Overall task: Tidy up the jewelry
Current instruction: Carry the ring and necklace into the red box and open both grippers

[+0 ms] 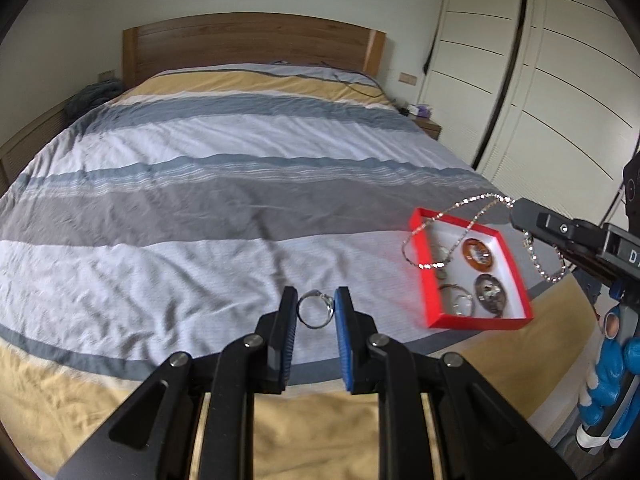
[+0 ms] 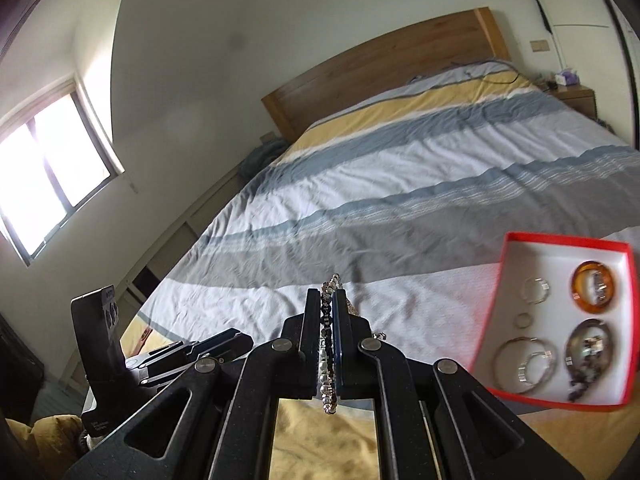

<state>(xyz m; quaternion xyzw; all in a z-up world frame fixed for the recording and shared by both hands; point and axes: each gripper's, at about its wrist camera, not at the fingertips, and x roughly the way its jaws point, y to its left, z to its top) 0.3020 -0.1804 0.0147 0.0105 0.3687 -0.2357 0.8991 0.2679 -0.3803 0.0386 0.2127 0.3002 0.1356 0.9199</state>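
Dangling sparkly silver chain (image 1: 452,232) above red box (image 1: 520,276).

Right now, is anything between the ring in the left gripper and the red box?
Nothing on the bedspread blocks the way. But the necklace hanging from the right gripper loops above the red box, so the ring in the left gripper could snag on it.

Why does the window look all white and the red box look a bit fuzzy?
Right wrist view: daylight overexposes the window, and the red box smears with motion blur; left wrist view: the fisheye bends the wardrobe doors, while the ring between the fingers stays fairly sharp.
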